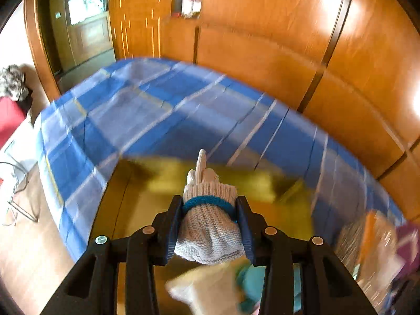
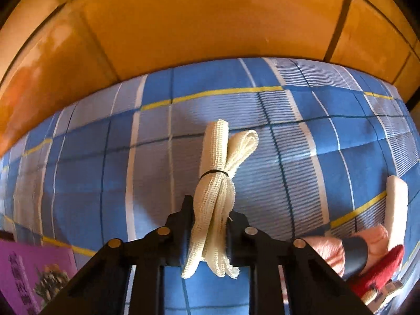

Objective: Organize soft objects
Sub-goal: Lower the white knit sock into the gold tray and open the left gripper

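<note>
The left gripper [image 1: 210,225] is clamped on a bundled white knitted work glove with a blue cuff band [image 1: 208,223], holding it above a blurred yellow-green surface [image 1: 168,178] that lies against the blue-and-white checked bedsheet [image 1: 157,115]. The right gripper [image 2: 208,225] is pinched tight on a folded cream gauze cloth bound with a thin black band [image 2: 215,183], held over the same checked bedsheet [image 2: 105,170]. Beside it lie a pink knitted item [image 2: 330,252] and a red fuzzy piece [image 2: 380,270]. Glossy orange wooden panels [image 2: 197,26] stand behind the bed.
</note>
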A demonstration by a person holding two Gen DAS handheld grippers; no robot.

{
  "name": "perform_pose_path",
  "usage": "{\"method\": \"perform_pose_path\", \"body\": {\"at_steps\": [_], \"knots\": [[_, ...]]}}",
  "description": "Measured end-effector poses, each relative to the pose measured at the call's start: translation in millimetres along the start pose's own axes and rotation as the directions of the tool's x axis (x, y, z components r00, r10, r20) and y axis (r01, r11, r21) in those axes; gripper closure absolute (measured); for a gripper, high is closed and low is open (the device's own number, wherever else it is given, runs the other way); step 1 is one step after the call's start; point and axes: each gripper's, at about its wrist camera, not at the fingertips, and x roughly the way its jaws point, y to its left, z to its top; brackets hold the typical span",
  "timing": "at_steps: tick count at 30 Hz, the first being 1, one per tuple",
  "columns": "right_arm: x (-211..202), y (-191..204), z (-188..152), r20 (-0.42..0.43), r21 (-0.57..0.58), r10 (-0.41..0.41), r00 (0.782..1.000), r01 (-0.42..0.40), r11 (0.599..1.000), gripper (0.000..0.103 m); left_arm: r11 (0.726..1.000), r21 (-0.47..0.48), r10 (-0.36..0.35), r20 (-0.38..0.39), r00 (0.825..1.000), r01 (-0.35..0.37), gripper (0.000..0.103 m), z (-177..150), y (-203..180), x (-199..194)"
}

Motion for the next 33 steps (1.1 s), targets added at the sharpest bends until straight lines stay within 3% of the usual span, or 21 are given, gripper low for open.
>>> {"method": "perform_pose_path", "body": {"at_steps": [3, 8, 10, 14, 20, 28, 33], "knots": [[-3.3, 11.9, -11.2, -0.007, -0.041, -0.008, 1.0, 0.008, 0.999, 0.086, 1.0, 0.015, -0.004, -0.019, 1.0, 0.005, 0.062, -27.7, 9.8, 3.4], [-10.3, 26.9, -32.4, -0.042, -0.085, 0.0, 0.999, -0.004, 0.996, 0.086, 0.996, 0.085, 0.018, 0.027, 0.999, -0.02, 0.059, -56.5, 11.6, -2.6], [-13.2, 29.1, -41.1, -0.047, -0.085, 0.008, 0.999, -0.012, 0.996, 0.086, 0.993, 0.113, 0.028, 0.053, 0.998, -0.034, 0.056, -65.2, 9.9, -6.3], [-18.3, 35.7, -53.0, -0.045, -0.097, 0.005, 0.999, -0.01, 0.995, 0.086, 0.99, 0.137, 0.028, 0.108, 0.994, -0.043, 0.037, -74.4, 11.5, -15.3], [-30.0, 42.6, -78.2, -0.008, -0.116, -0.014, 1.0, 0.013, 0.993, 0.086, 0.987, 0.158, -0.022, 0.185, 0.982, -0.008, 0.027, -85.9, 14.0, -49.6], [-49.1, 35.2, -107.2, -0.001, -0.085, -0.017, 1.0, 0.017, 0.996, 0.088, 0.973, 0.23, -0.065, 0.259, 0.964, 0.004, 0.022, -106.6, 14.1, -91.8], [-50.1, 24.0, -101.1, -0.022, -0.067, -0.032, 0.999, 0.03, 0.997, 0.089, 0.963, 0.269, -0.073, 0.309, 0.948, -0.014, 0.021, -115.7, 13.4, -115.0]]}}
